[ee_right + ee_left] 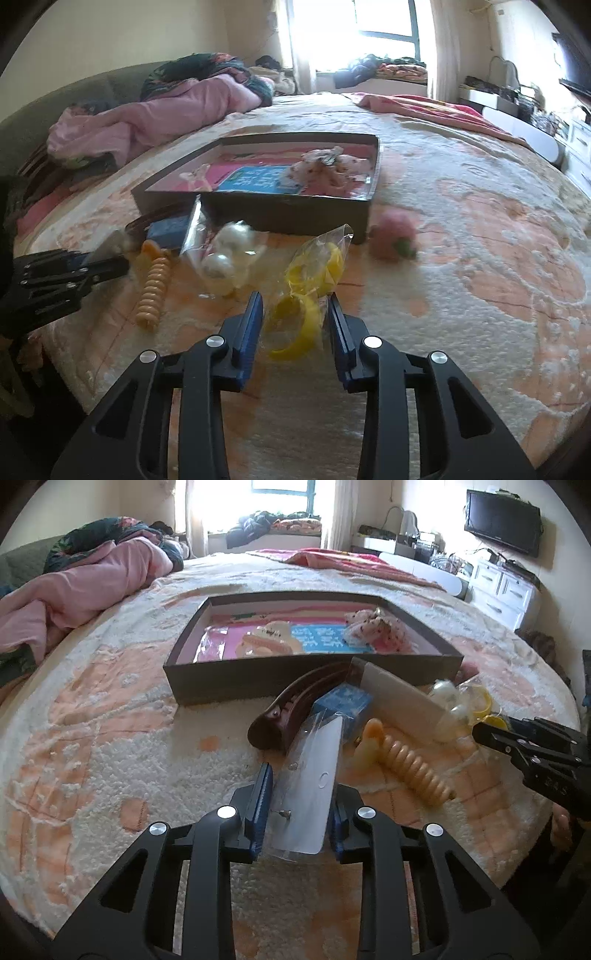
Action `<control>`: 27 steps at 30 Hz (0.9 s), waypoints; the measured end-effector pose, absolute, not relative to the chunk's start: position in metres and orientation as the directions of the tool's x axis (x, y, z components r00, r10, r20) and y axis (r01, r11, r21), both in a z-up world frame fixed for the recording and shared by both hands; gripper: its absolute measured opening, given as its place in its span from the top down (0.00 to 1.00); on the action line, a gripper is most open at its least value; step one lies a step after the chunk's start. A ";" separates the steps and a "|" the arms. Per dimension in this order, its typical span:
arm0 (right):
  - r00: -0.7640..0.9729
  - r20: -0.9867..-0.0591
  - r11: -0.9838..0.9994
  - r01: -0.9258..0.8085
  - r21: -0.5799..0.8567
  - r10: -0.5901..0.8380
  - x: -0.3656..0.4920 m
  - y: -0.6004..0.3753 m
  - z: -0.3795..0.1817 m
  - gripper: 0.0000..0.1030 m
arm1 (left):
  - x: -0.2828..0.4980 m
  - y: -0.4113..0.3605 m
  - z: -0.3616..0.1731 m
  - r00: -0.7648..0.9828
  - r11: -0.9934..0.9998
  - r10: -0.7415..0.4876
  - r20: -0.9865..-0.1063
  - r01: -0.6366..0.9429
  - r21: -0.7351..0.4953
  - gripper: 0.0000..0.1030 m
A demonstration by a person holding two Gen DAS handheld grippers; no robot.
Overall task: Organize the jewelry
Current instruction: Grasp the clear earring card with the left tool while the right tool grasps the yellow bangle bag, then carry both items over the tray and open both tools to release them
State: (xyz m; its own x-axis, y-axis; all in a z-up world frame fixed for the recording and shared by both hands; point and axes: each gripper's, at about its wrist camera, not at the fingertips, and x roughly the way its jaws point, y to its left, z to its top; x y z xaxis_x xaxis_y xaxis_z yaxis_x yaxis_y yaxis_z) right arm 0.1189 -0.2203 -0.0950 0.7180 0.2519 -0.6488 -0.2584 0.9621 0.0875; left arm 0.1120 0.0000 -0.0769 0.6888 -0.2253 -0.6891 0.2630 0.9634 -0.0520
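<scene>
Jewelry lies scattered on the bed just in front of the dark tray (258, 681), which already holds a few pieces. Nearest the tray's front wall are a brown hair claw (295, 705) and a small blue box (341, 703); further from it lie a cream spiral clip (410, 764), a bag of pearly pieces (225, 258) and a bagged yellow bangle (299, 317). All look light. The clear wrappers are probably slippery and crinkly, so a hold across the stiff item inside seems safer than pinching loose film. The left gripper (297, 805) has its jaws narrowed around a clear-sleeved white earring card (314, 775), apparently gripping its edges. The right gripper (295, 325) has its jaws set moderately wide on either side of the yellow bangle's bag, close beside it; whether they press it I cannot tell.
</scene>
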 end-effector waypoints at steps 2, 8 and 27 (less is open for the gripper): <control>0.727 -0.643 0.967 -0.236 0.095 0.240 0.119 -0.228 -0.093 0.69 | 0.108 -0.001 -0.071 0.698 0.960 -0.241 -0.674 0.274 -0.059 0.82; 0.757 -0.613 0.974 -0.193 0.122 0.227 0.119 -0.243 -0.084 0.70 | 0.101 -0.004 -0.053 0.730 0.954 -0.263 -0.630 0.293 -0.059 0.82; 0.795 -0.564 0.974 -0.194 0.115 0.225 0.129 -0.243 -0.060 0.70 | 0.132 0.013 -0.026 0.781 0.973 -0.221 -0.584 0.219 -0.076 0.82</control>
State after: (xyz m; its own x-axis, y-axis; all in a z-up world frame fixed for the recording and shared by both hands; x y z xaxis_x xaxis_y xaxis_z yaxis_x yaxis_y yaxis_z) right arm 0.1295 -0.2429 -0.0599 0.7946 0.2248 -0.5639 -0.1939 0.9742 0.1152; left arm 0.1317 0.0128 -0.0258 0.7808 -0.2213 -0.5842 0.2191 0.9728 -0.0757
